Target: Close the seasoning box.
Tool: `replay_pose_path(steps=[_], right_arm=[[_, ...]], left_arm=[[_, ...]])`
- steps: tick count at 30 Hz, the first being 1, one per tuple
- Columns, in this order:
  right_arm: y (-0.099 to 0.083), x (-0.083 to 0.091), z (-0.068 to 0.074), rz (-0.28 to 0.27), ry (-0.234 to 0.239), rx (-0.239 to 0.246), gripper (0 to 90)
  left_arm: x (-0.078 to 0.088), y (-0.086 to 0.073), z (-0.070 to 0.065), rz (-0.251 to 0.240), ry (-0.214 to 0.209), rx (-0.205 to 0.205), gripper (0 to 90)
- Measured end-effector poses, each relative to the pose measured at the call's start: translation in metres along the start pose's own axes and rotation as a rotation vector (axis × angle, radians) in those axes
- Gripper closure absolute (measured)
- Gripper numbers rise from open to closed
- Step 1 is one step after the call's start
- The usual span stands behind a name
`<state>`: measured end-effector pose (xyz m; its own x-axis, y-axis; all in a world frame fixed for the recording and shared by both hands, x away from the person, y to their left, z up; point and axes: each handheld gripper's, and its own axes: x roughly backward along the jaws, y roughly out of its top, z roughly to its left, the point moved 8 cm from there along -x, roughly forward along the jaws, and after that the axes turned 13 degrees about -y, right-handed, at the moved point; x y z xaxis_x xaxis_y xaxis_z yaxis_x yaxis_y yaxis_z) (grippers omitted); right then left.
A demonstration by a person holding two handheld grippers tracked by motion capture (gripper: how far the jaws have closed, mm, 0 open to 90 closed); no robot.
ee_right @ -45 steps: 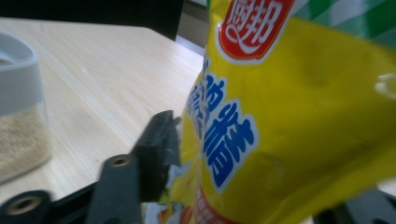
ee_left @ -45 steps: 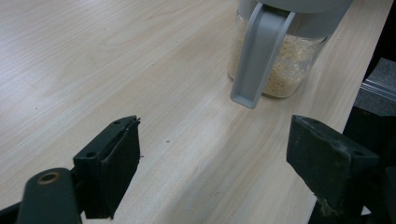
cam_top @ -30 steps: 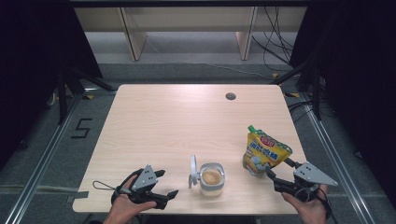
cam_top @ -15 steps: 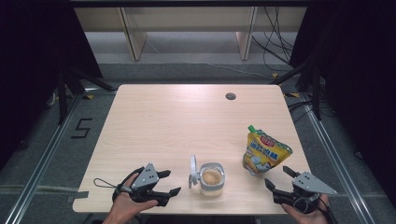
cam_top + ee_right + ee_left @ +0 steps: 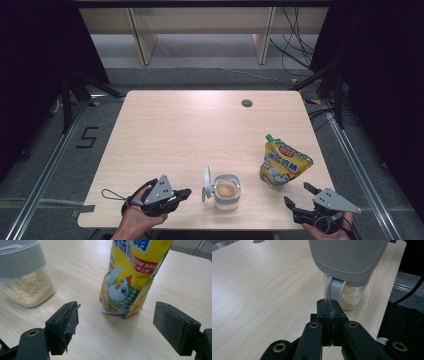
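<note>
A clear jar [image 5: 227,191] of tan granules stands near the table's front edge, its grey lid [image 5: 206,183] flipped open to the left. My left gripper [image 5: 186,192] lies just left of that lid, and its jaws have just closed with nothing between them. In the left gripper view its gripper [image 5: 330,302] is shut, the lid [image 5: 348,257] and jar [image 5: 353,296] right ahead. A yellow stand-up pouch [image 5: 282,163] with a green cap stands right of the jar. My right gripper [image 5: 300,193] sits open in front of it. The right gripper view has its gripper [image 5: 117,315] facing the pouch [image 5: 131,275] and jar [image 5: 27,277].
The light wooden table [image 5: 200,130] has a round cable hole [image 5: 246,103] at its far right. A cable loop [image 5: 110,195] trails from the left gripper. Dark floor and metal rails surround the table.
The left gripper's jaws have gone from wide open to shut. The right gripper has drawn back from the pouch toward the front edge. Jar and pouch have not moved.
</note>
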<state>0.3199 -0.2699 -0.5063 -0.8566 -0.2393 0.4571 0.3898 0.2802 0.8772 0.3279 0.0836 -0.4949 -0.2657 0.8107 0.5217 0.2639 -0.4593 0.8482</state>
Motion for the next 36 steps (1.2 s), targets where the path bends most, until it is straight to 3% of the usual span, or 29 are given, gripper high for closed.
replay_pose_path(steps=[3, 4, 6, 9, 11, 15, 20, 22, 31, 32, 34, 36], right_arm=[[-0.001, 0.001, 0.001, 0.016, -0.005, 0.001, 21.5], [-0.001, 0.001, 0.001, 0.016, -0.006, 0.001, 21.6], [-0.002, 0.002, -0.001, 0.009, -0.018, 0.009, 21.7], [-0.004, 0.005, 0.002, 0.033, -0.014, -0.039, 21.7], [-0.003, 0.005, -0.001, 0.017, -0.012, -0.014, 21.7], [-0.005, 0.007, 0.001, 0.035, -0.015, -0.047, 21.7], [-0.006, 0.006, 0.002, 0.032, -0.003, -0.040, 21.8], [-0.006, 0.005, 0.000, 0.023, 0.002, -0.005, 21.9], [-0.006, 0.005, 0.001, 0.025, 0.003, -0.004, 22.0], [-0.006, 0.004, 0.002, 0.022, 0.015, -0.009, 22.1], [-0.006, 0.005, 0.001, 0.022, 0.001, 0.003, 22.1], [-0.005, 0.004, -0.002, 0.008, -0.016, 0.016, 22.1]], left_arm=[[0.001, 0.004, -0.002, 0.000, -0.008, -0.006, 89.0], [-0.001, 0.006, -0.003, -0.020, -0.016, 0.011, 89.1], [0.000, 0.010, -0.005, -0.016, -0.021, -0.003, 89.1], [0.001, 0.016, -0.008, -0.024, -0.024, -0.017, 89.1], [0.000, 0.020, -0.009, -0.028, -0.030, -0.035, 89.1], [-0.003, 0.026, -0.010, -0.028, -0.032, -0.025, 89.0], [-0.007, 0.035, -0.013, -0.034, -0.045, -0.033, 89.1], [-0.009, 0.039, -0.014, -0.039, -0.051, -0.047, 89.1], [-0.014, 0.045, -0.015, -0.033, -0.058, -0.062, 89.0], [-0.016, 0.045, -0.015, -0.034, -0.059, -0.049, 89.0], [-0.016, 0.047, -0.015, -0.027, -0.060, -0.067, 89.0], [-0.018, 0.048, -0.016, -0.030, -0.064, -0.051, 89.0]])
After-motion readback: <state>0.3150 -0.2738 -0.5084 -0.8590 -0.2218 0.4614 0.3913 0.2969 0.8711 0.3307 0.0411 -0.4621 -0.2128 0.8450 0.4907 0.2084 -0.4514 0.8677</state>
